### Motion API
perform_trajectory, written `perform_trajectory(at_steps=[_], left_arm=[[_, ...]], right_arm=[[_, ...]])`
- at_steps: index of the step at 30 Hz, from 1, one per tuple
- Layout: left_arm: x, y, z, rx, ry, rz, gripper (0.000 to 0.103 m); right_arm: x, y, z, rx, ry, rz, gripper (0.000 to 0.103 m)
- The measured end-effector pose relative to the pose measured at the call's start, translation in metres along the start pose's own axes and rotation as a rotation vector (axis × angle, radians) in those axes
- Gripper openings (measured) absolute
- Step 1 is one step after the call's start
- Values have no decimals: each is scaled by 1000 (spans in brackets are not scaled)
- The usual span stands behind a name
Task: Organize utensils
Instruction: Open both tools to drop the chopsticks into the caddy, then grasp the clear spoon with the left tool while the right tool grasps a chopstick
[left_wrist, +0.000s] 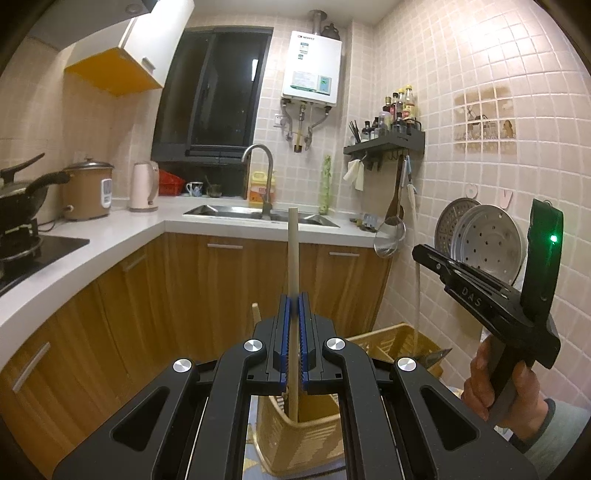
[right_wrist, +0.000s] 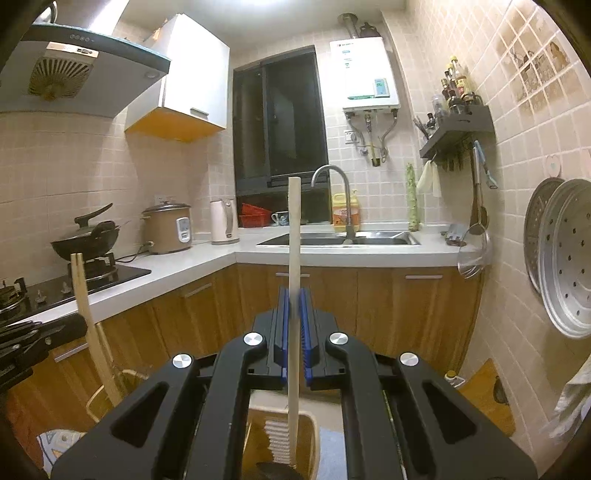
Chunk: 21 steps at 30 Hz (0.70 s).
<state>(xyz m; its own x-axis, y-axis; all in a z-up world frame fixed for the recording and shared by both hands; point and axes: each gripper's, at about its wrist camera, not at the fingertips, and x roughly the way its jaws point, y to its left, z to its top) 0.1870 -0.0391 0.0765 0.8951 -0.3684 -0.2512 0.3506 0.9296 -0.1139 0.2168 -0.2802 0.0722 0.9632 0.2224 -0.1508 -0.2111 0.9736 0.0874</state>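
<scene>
My left gripper (left_wrist: 294, 306) is shut on a pale wooden utensil handle (left_wrist: 293, 254) that stands upright. Its lower end reaches down into a yellow slotted utensil basket (left_wrist: 295, 435) below the jaws. A second wooden handle (left_wrist: 256, 312) pokes up just left of the jaws. My right gripper (right_wrist: 294, 301) is shut on another upright wooden handle (right_wrist: 294, 236), whose lower end goes into a yellow basket (right_wrist: 314, 443) beneath it. The right gripper's body also shows in the left wrist view (left_wrist: 491, 295), held by a hand at the right. Two more wooden handles (right_wrist: 83, 295) stand at the left in the right wrist view.
An L-shaped white counter (left_wrist: 110, 236) with a sink (left_wrist: 258, 212) and tap (left_wrist: 264, 166) lies ahead, a wok on a stove (left_wrist: 22, 192) at the left. Steamer trays (left_wrist: 484, 240) and a ladle (left_wrist: 391, 232) hang on the right wall under a spice shelf (left_wrist: 384, 142).
</scene>
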Motion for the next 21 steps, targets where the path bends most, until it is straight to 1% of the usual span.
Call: perform_trajectory(at_steps=[3,4,6,8,10,11,12,14,15,16,17,19,21], left_arm=[[-1,1,-5,-9,3,-15,3],[-3,1,-8,-11,5,-26,3],[-5,1,-12,-10,14,-33,3],[-10,2,-14,-17,18,-44,3],[-16,5,-15,-34,27,-62,7],[-21,6,-15,-42,31,-61,10],[-26,8,-15,-48,34,-63,13],[-34,8,-14,-57,52,-78,21],[-42,8,-14,-64,66,-95,27],[-48,7,-14,-67,78,-107,33],[-53,6,-14,-66,87,-111,34],[-65,0,-14,-62,123,-127,35],[-69,-6,-16,-57,188,-147,35]], right_arm=[[-9,2,-8,-20,-8,-3,5],[-11,2,-11,-24,3,2,5],[-16,0,-15,-13,47,38,6],[-25,-5,-17,13,97,74,17],[-36,-8,-17,21,113,83,50],[-45,-11,-16,24,113,76,53],[-50,-12,-16,22,126,71,53],[-62,-14,-16,33,189,74,53],[-66,-15,-18,38,220,76,53],[-69,-15,-19,39,271,75,53],[-71,-14,-22,38,350,68,53],[-73,-13,-28,60,458,77,53],[-76,-13,-38,102,577,98,53]])
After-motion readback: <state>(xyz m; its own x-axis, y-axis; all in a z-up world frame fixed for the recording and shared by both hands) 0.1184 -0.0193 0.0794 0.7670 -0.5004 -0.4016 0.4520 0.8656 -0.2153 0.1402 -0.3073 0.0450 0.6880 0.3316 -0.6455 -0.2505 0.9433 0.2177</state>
